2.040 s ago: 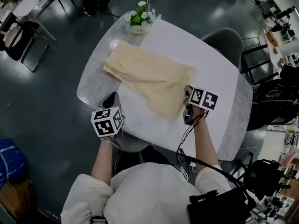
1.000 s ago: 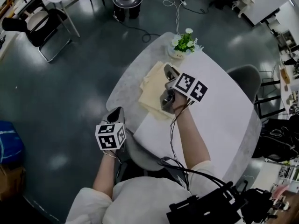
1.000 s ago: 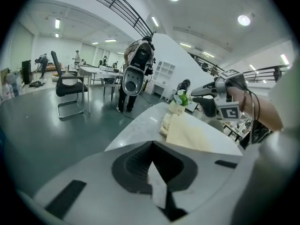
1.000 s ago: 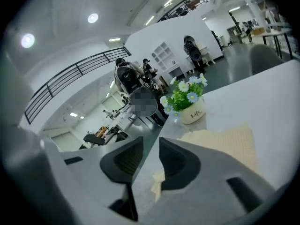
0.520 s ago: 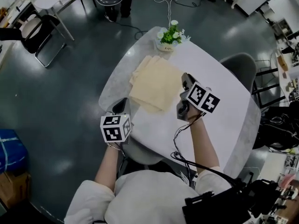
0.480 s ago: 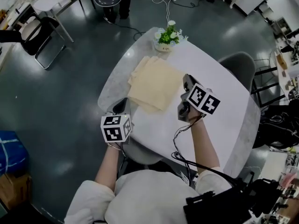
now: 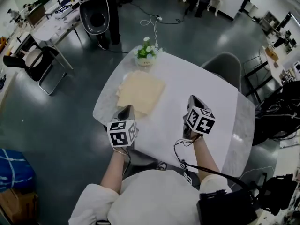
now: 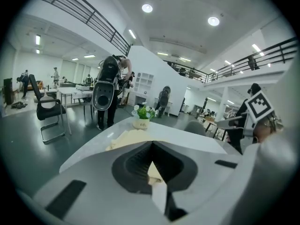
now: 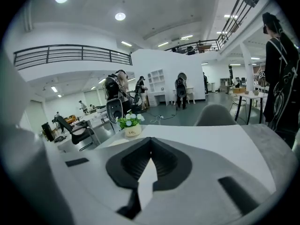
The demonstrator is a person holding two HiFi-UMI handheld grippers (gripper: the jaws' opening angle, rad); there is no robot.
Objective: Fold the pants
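Pants (image 7: 140, 92): cream, already folded down to a flat, roughly square stack. On the left part of the table (image 7: 206, 86), close along its left edge and just short of the far corner.

By the look of them light, soft and limp, with no stiffness of their own. Likely to sag, slip layer over layer and lose the fold if lifted by one point. Best taken at two corners of one edge at once, pinching through all the layers, or pressed flat from above. Some drag on the smooth white top to be expected, probably not much. Not fragile.

Left gripper (image 7: 125, 110): jaws together, nothing between them, held above the near-left edge, just short of the stack's near corner. Right gripper (image 7: 192, 100): jaws just closed, tips met on nothing, over the near middle of the table, well apart from the pants.

Around: small pot of flowers (image 7: 146, 55) at the far corner, near the stack's far edge, probably easy to tip with a careless drag of the cloth that way. Grey chair (image 7: 224, 64) at the far-right edge, out of the way. Between grippers and pants only table top; no obstacle to either reach.
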